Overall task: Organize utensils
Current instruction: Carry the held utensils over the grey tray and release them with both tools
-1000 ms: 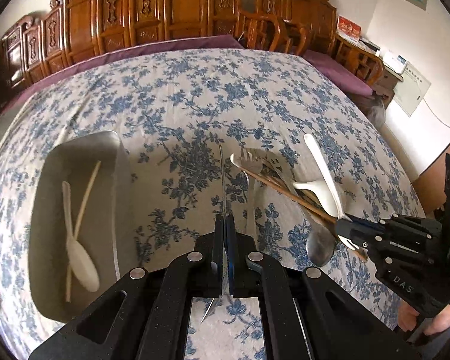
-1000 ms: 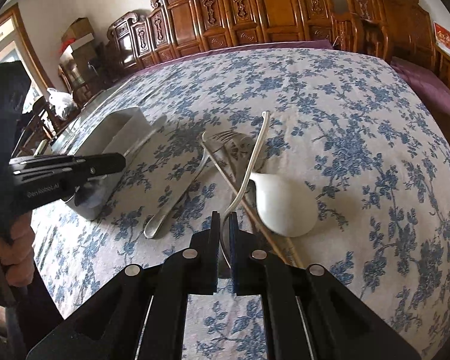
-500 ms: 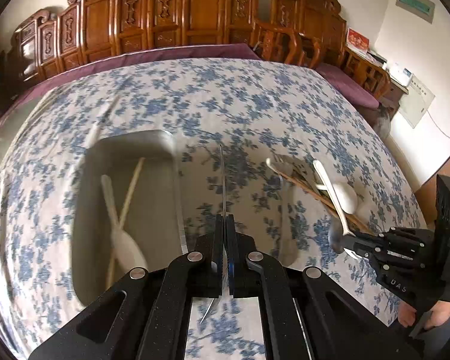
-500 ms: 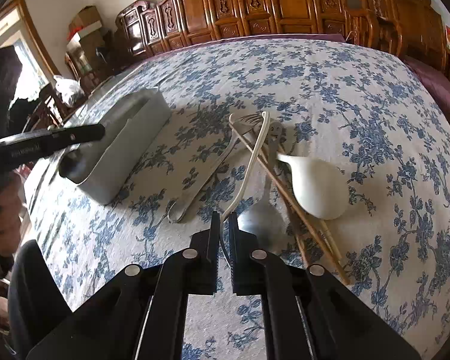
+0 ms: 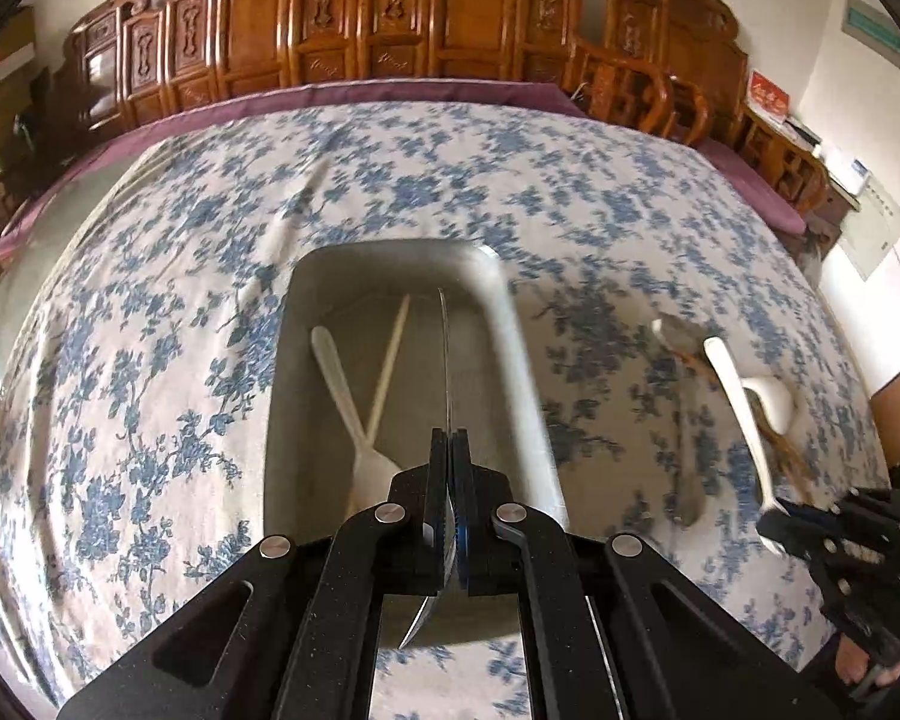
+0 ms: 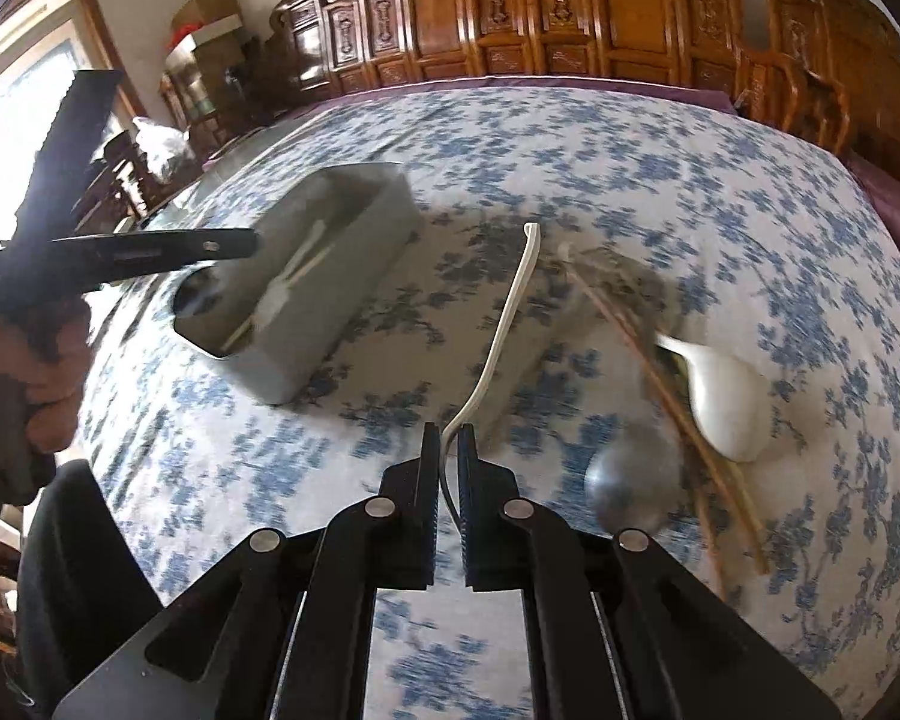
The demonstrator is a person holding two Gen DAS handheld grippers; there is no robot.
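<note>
Over tray (image 5: 510, 324) L jaws clamp metal utensil (image 5: 445, 360); R jaws clamp white spoon (image 6: 510, 324).

No text can be read with certainty. White lettering is carried on the side of the left gripper (image 6: 138, 252), but it is blurred. Pale characters are borne by a red card (image 5: 768, 97) at the far right, and marks by a green wall sign (image 5: 876, 33); none are legible.

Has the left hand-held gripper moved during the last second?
Yes. The left hand-held gripper has moved left, from above the tablecloth to over the grey tray.
</note>
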